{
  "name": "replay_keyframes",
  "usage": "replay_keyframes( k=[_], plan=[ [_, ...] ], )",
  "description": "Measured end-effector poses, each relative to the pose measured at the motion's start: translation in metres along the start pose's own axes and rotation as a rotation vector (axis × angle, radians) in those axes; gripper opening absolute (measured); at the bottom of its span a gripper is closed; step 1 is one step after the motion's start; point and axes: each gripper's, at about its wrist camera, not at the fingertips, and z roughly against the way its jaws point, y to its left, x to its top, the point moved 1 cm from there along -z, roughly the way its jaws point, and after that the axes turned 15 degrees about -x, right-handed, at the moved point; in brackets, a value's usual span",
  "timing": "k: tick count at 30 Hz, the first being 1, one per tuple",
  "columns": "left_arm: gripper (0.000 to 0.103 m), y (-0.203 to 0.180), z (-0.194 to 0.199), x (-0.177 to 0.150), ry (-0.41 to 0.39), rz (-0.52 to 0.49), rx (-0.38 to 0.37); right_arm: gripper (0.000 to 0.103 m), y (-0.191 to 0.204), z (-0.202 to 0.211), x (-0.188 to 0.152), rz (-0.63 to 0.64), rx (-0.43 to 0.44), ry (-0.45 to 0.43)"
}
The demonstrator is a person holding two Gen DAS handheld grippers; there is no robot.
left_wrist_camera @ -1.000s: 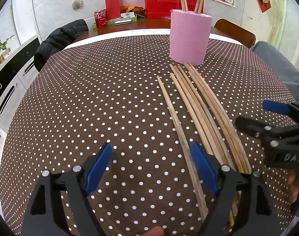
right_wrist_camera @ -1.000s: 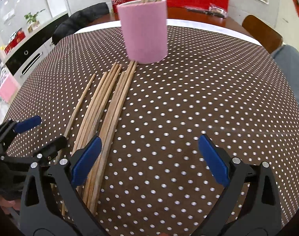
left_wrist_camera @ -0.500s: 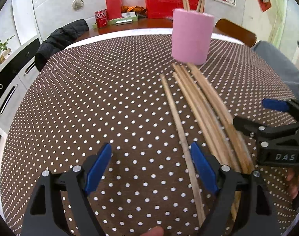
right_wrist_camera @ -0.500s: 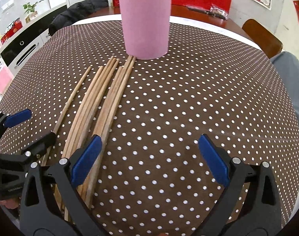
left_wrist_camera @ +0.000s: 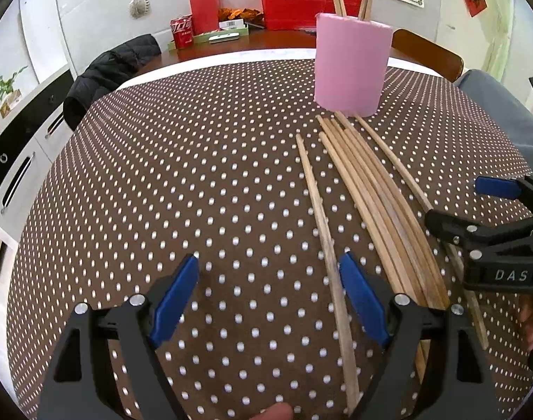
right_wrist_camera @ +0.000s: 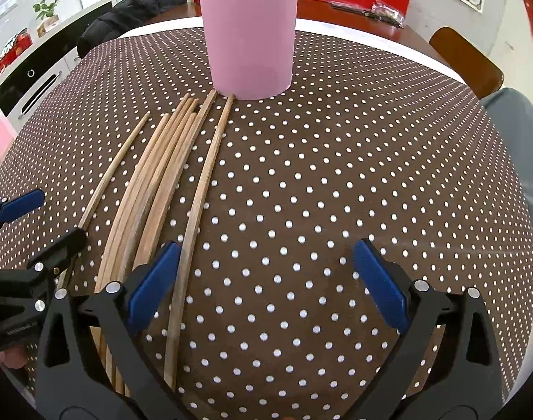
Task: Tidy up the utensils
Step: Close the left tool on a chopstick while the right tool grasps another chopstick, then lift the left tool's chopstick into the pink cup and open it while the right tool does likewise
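A wide stretch of bare brown polka-dot tablecloth [left_wrist_camera: 196, 182] fills the left. The left gripper [left_wrist_camera: 266, 297] hovers released, jaws wide, one lone chopstick [left_wrist_camera: 322, 238] between them. Right of it, loose wooden chopsticks [left_wrist_camera: 375, 189] fan out from an upright pink holder [left_wrist_camera: 350, 66]. The right gripper [right_wrist_camera: 263, 280] is also released, a chopstick just inside its left finger.

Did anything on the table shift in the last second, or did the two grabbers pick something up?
One chopstick on the right edge of the bundle has slid apart from it, beside the right gripper. Nothing was picked up: that gripper and the left gripper stay open and empty. The pink cup and the other chopsticks lie as before.
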Motion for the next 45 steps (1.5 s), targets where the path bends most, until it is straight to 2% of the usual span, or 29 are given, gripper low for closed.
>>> replay_keyframes(
  k=[3,6,9,11,12,13,14,15,16,21,26,32,40,45],
  plan=[
    [0.082,0.001,-0.004,0.008,0.012,0.003,-0.002,0.096,0.004,-0.004,0.009,0.007,0.013,0.003],
    [0.082,0.004,-0.009,0.009,0.039,0.019,-0.012,0.087,0.008,-0.006,0.014,0.01,0.011,-0.004],
    [0.081,0.006,-0.01,0.011,0.049,0.025,-0.025,0.07,0.014,-0.005,0.019,0.018,0.01,-0.011],
    [0.07,0.007,-0.01,0.015,0.055,0.019,-0.052,0.045,0.02,-0.003,0.024,0.04,0.019,-0.017],
    [0.054,0.005,-0.009,0.017,0.057,0.005,-0.061,0.038,0.023,-0.001,0.025,0.053,0.026,-0.022],
    [0.031,0.003,-0.008,0.019,0.059,-0.006,-0.068,0.022,0.025,0.0,0.026,0.061,0.027,-0.025],
    [0.018,0.002,-0.008,0.021,0.066,-0.016,-0.084,0.008,0.026,0.001,0.026,0.064,0.028,-0.025],
    [0.007,0.002,-0.008,0.022,0.071,-0.016,-0.093,0.006,0.025,0.001,0.026,0.059,0.035,-0.023],
    [0.006,0.002,-0.008,0.022,0.072,-0.015,-0.103,0.006,0.023,0.001,0.024,0.05,0.042,-0.021],
    [0.006,0.009,0.002,0.022,0.019,0.02,-0.114,0.006,-0.004,0.011,0.012,-0.039,0.13,-0.053],
    [0.006,0.014,0.017,0.027,-0.053,0.057,-0.116,0.006,-0.024,0.029,0.008,-0.087,0.181,-0.102],
    [0.006,0.011,0.03,0.04,-0.111,0.062,-0.107,0.006,-0.036,0.061,0.007,-0.147,0.261,-0.201],
    [0.006,-0.001,0.055,0.062,-0.204,0.029,-0.113,0.006,-0.047,0.092,0.022,-0.221,0.309,-0.331],
    [0.006,0.001,0.075,0.092,-0.3,0.023,-0.126,0.006,-0.057,0.112,0.045,-0.263,0.326,-0.437]
  ],
)
